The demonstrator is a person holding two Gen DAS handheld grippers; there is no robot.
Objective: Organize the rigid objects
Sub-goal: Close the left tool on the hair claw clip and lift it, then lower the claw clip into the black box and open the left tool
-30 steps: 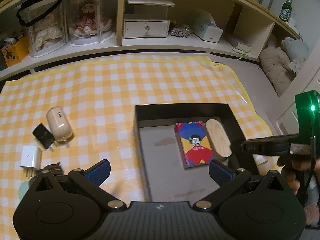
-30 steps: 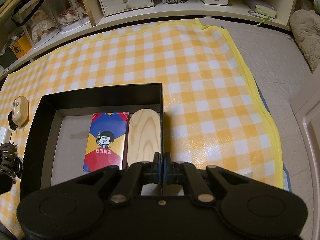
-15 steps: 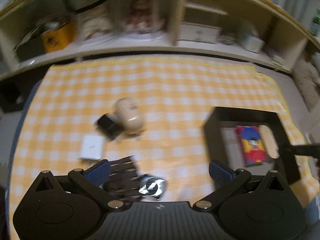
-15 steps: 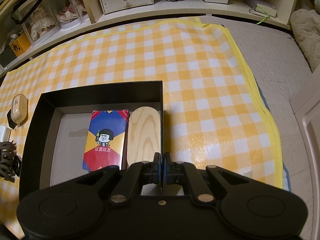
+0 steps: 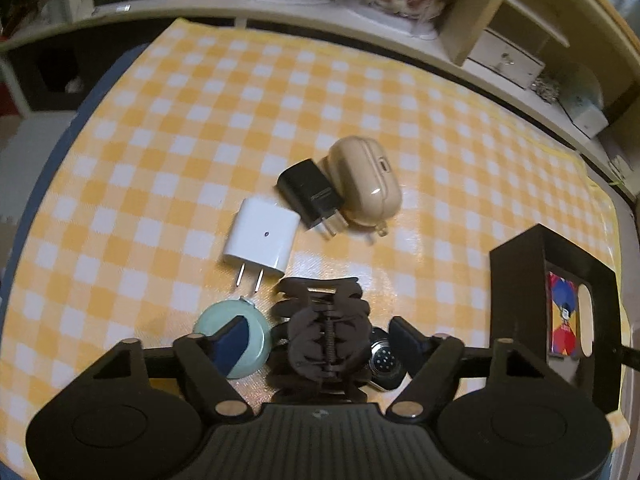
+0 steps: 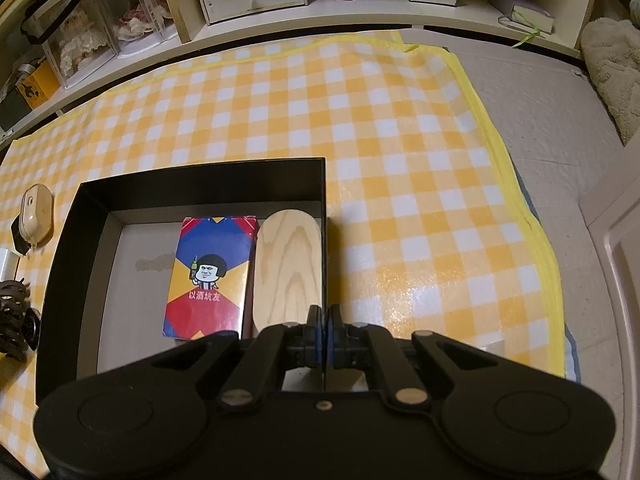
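Left gripper point(image 5: 316, 330) closing around brown hair claw point(image 5: 320, 336) on the checked mat point(image 5: 168, 128), at 9 o'clock of the black box point(image 5: 516, 276); pads not yet touching. Claw looks light, springy, toothed: pinch its spine. Right gripper point(image 6: 325, 334) clamped shut, empty.

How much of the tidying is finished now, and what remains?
Done: the card box and wooden piece lie in the black tray. In hand: the left hand-held gripper is closing around the brown hair clip, not yet gripping. Left on the cloth: white charger, black charger, beige case, green round thing, a small silver item.
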